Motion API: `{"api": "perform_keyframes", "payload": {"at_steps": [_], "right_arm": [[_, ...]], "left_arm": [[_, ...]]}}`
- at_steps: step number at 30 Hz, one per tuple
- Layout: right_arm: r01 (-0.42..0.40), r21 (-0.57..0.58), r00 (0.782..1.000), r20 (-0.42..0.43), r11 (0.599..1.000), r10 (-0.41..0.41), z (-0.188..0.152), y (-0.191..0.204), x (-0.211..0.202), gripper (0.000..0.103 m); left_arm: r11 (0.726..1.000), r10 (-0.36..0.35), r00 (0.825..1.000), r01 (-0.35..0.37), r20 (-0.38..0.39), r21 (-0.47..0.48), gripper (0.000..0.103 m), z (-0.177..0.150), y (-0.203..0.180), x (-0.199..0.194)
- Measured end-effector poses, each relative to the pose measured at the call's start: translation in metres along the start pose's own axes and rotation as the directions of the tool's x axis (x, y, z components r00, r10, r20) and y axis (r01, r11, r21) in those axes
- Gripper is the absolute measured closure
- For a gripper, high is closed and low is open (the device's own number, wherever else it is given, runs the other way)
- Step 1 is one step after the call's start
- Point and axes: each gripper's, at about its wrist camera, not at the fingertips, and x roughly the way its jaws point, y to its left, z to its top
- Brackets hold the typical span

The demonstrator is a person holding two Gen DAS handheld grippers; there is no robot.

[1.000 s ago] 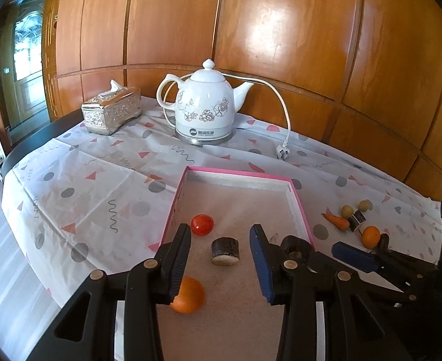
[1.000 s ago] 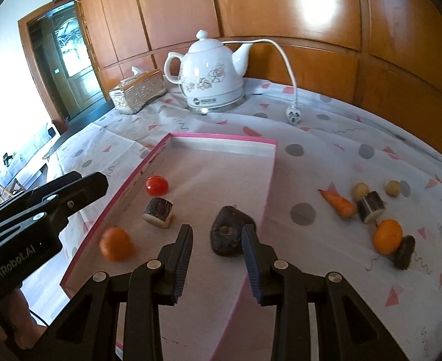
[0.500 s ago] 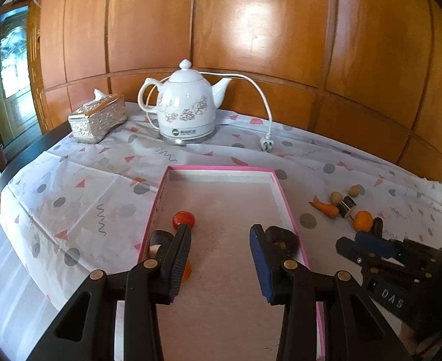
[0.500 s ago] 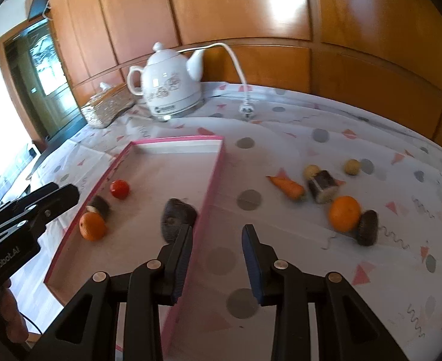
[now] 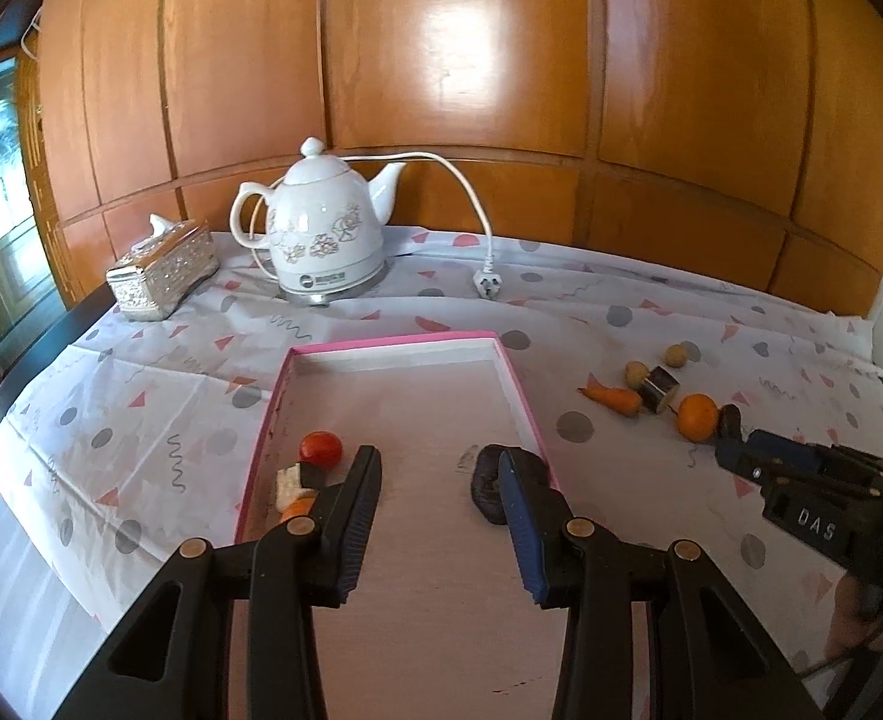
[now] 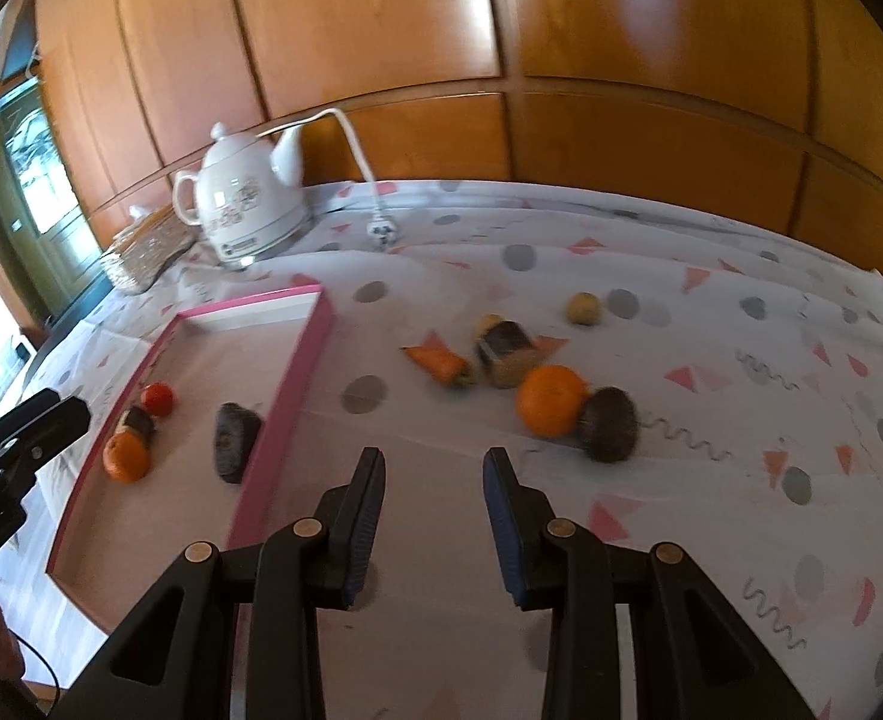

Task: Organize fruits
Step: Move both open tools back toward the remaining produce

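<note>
A pink-rimmed tray (image 5: 525, 402) holds a red tomato (image 5: 320, 449), a cut dark-skinned piece (image 5: 297, 479), an orange (image 6: 126, 456) and a dark wrinkled fruit (image 5: 489, 483). My left gripper (image 5: 438, 468) hovers over the tray's near half, open, with nothing between its fingers. My right gripper (image 6: 434, 462) stands open and empty over the cloth just right of the tray rim (image 6: 297, 372). Ahead of it and to the right lie a carrot (image 6: 438, 363), a cut piece (image 6: 504, 354), an orange (image 6: 551, 399) touching a dark fruit (image 6: 609, 423), and two small brown balls (image 6: 583, 307).
A white kettle (image 5: 321, 240) with its cord and plug (image 5: 486, 288) stands at the back by the wood-panelled wall. A silver tissue box (image 5: 162, 270) sits at the back left. The table's edge runs down the left side.
My right gripper has swung right, from over the dark fruit in the tray to the cloth outside the rim. The left gripper has shifted right and rolled slightly. The dark fruit stays in the tray.
</note>
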Motion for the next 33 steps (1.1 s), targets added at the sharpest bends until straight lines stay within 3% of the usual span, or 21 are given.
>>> {"api": "perform_keyframes", "payload": {"at_steps": [20, 33], "right_arm": [[0.116, 0.135, 0.993, -0.030, 0.984, -0.113, -0.017, -0.077, 0.001, 0.069], [0.125, 0.074, 0.991, -0.060, 0.989, -0.121, -0.002, -0.079, 0.031, 0.064]], "left_arm": [[0.991, -0.098, 0.990, 0.107, -0.103, 0.086, 0.062, -0.004, -0.058, 0.031], [0.986, -0.148, 0.973, 0.160, -0.174, 0.053, 0.062, 0.005, -0.076, 0.060]]}}
